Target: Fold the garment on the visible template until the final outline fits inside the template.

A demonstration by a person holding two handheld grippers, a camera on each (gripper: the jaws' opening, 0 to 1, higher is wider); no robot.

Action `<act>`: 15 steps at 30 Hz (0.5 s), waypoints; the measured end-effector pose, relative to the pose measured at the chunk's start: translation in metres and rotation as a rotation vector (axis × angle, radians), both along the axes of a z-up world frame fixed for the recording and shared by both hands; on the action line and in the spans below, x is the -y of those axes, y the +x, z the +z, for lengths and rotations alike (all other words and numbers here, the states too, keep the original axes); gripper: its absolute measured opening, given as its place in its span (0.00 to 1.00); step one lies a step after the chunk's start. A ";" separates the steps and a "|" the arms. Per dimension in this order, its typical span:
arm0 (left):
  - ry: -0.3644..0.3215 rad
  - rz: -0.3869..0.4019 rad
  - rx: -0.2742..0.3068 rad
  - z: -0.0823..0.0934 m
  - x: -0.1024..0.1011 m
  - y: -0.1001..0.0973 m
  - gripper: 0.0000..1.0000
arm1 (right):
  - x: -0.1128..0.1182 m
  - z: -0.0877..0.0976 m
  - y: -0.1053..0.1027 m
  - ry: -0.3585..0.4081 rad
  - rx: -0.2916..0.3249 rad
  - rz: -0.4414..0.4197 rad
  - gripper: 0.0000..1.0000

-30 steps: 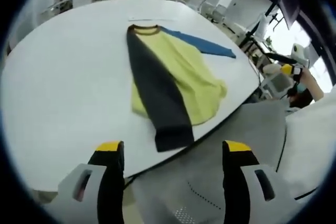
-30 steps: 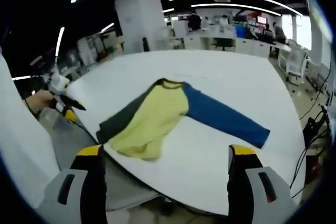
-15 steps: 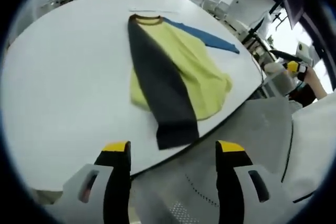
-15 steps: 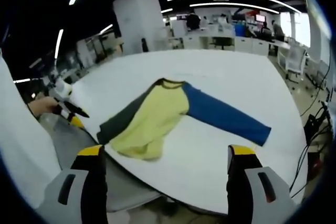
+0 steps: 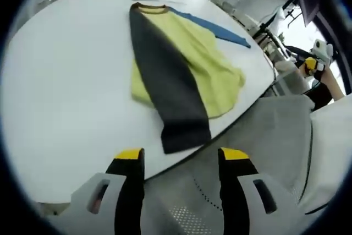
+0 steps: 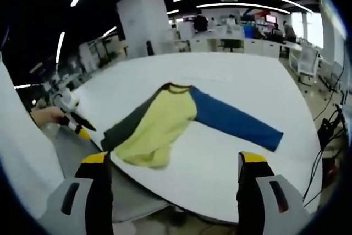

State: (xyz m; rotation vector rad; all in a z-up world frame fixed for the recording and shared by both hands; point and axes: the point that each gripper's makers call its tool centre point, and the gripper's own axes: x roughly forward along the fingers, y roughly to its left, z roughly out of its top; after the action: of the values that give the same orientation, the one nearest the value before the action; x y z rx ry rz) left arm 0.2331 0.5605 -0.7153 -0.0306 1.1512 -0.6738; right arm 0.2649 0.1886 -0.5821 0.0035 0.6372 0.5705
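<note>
Left gripper open, empty, held off the near edge of the white table. Just ahead of its jaws: cuff end of the dark grey sleeve, laid down across the yellow body of the raglan shirt. Blue sleeve beyond, stretched flat away to the far right. Right gripper likewise spread and empty, well short of the shirt; blue sleeve ahead and to its right. No template outline discernible. Judged step: one sleeve folded in, second pending. Next move likely: reach to blue cuff, pinch, carry across body. Hem near the table edge; risk of slipping off.
</note>
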 end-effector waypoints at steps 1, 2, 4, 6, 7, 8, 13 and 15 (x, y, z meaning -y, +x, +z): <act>0.001 0.000 -0.003 -0.001 0.000 -0.001 0.50 | 0.000 0.000 0.000 0.001 -0.001 -0.001 0.94; 0.001 0.000 -0.003 -0.002 0.000 -0.001 0.50 | -0.001 -0.001 0.000 0.003 -0.001 0.000 0.94; 0.002 0.000 -0.006 -0.003 -0.001 -0.001 0.48 | -0.002 -0.001 0.000 0.003 0.001 0.002 0.94; 0.005 0.000 -0.007 -0.005 -0.001 -0.001 0.46 | -0.003 -0.001 0.001 0.001 0.005 0.006 0.94; 0.014 -0.002 -0.008 -0.008 -0.003 -0.001 0.45 | -0.003 -0.001 0.001 0.001 0.005 0.006 0.94; 0.021 -0.004 -0.012 -0.011 -0.004 -0.002 0.45 | -0.003 0.000 0.001 0.003 0.006 0.005 0.94; 0.019 -0.001 -0.028 -0.017 -0.004 -0.002 0.43 | -0.002 0.000 0.003 0.006 0.008 -0.001 0.93; 0.019 0.006 -0.024 -0.019 -0.004 0.001 0.42 | -0.002 0.000 0.003 0.006 0.006 -0.002 0.93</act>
State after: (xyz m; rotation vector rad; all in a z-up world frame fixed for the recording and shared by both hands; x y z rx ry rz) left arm 0.2340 0.5647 -0.7339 -0.0263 1.1805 -0.6584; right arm 0.2676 0.1903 -0.5822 0.0085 0.6294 0.5704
